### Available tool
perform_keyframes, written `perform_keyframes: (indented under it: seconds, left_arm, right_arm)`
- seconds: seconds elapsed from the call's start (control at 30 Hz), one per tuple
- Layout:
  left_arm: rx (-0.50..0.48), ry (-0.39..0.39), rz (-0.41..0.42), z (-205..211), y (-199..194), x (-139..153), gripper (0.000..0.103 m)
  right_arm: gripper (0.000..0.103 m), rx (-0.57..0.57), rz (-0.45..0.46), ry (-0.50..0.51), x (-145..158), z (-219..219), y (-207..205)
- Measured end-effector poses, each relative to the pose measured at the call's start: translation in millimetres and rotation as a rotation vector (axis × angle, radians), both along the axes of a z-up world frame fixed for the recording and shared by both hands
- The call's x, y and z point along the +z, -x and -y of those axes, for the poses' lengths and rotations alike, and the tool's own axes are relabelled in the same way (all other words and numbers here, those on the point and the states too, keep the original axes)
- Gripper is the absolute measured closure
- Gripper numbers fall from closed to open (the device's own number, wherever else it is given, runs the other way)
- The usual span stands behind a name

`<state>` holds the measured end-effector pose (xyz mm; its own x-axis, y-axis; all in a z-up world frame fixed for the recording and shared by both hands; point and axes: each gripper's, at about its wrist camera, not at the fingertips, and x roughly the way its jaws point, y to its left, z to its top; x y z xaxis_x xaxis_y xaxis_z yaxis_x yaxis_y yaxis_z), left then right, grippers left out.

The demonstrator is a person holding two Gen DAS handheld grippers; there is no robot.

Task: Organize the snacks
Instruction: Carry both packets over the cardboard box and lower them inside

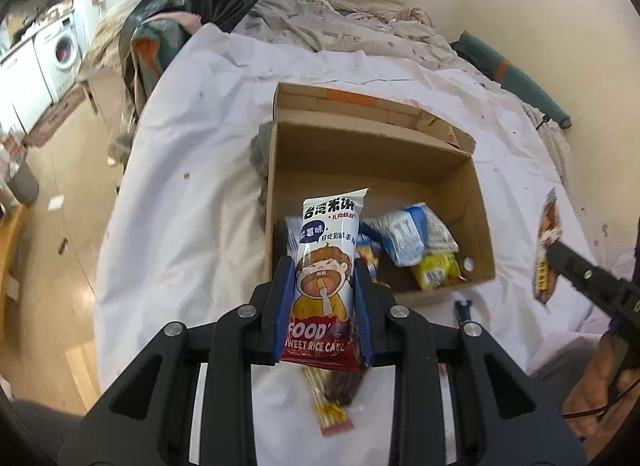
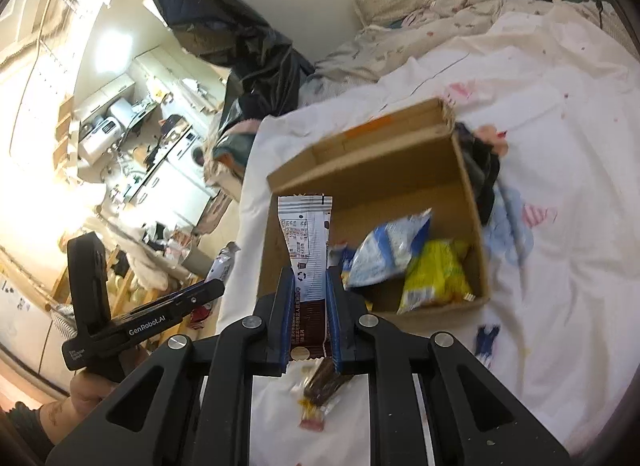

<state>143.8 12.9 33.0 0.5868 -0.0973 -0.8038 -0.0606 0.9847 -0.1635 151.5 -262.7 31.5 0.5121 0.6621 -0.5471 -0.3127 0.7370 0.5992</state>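
A bed (image 1: 192, 169) under a white sheet carries an open cardboard box (image 1: 478, 201). Inside the box, at its near end, lie a blue-and-white pack (image 1: 412, 238) and a yellow pack (image 1: 436, 272), touching each other.

The left hand-held gripper (image 1: 322, 298) is closed on a rice cake pack (image 1: 326, 250), held upright just over the box's near left corner. The pack reads "FOOD" and "SWEET RICE CAKE" low down, with Chinese characters across the top and a cartoon child between.

The right hand-held gripper (image 2: 308, 314) is clamped tight on a slim brown-and-white bar (image 2: 306, 242), also upright at the box's near edge; its back panel carries fine print too small to read.

In the right wrist view the other gripper's body, at the left, bears "GenRobot.AI".

On the sheet below both grippers lies a clear stick wrapper (image 1: 334, 410).
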Motion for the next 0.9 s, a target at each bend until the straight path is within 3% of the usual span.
perform_keyframes:
  seconds: [0.2,0.33,0.7,0.9]
  left_arm:
    - [-0.020,-0.036,0.002,6,-22,-6,0.078]
    - [-0.023,-0.042,-0.014,9,-35,-17,0.078]
    - [-0.030,-0.025,-0.053,17,-72,-49,0.078]
    - [-0.030,0.011,-0.075,15,-83,-59,0.078]
  right_arm:
    - [0.087,-0.106,-0.133,0.043,-33,21,-43]
    - [0.087,-0.126,-0.174,0.068,-55,23,-55]
    - [0.087,-0.157,-0.169,0.193,-73,16,-60]
    - [0.087,-0.178,-0.179,0.188,-77,22,-65]
